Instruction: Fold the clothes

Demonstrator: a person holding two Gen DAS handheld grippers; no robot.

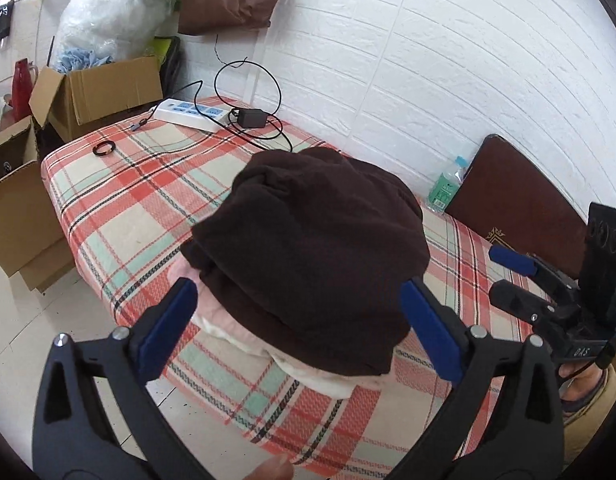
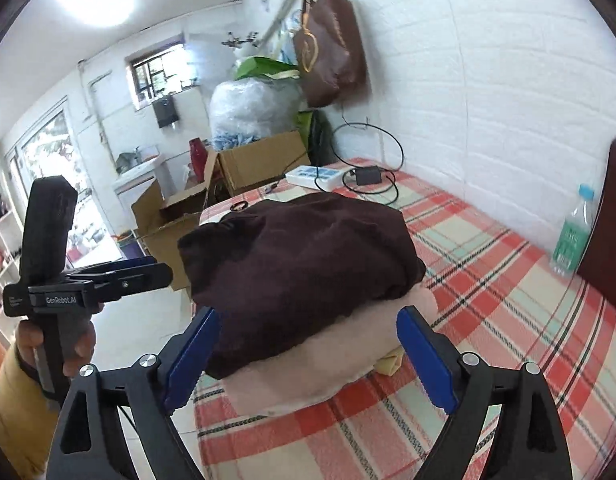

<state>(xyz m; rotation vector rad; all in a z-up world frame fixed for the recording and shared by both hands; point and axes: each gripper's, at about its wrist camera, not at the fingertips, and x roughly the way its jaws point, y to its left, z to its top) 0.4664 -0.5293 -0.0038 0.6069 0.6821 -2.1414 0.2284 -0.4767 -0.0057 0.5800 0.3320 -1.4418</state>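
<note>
Because the dark brown garment [image 1: 311, 256] is thick, soft fleece-like cloth lying bunched on a pale pink garment [image 1: 228, 320], it will likely sag and slide rather than hold any shape when lifted. Both clothes sit piled near the front edge of the plaid-covered surface [image 1: 120, 200], well clear of the power strip [image 1: 192, 114] at the far end.

At the left of the pile, the left gripper [image 1: 298, 332] hovers with its jaws spread wide, holding nothing. The brown cloth looks light but bulky, so a pinch on one hem or corner at that near-left edge would probably serve better than a grab at the mound.

On the right side, the right gripper [image 2: 308, 356] likewise has its jaws wide apart and empty, facing the pink layer's near edge; that looser rim looks easiest to catch.
</note>
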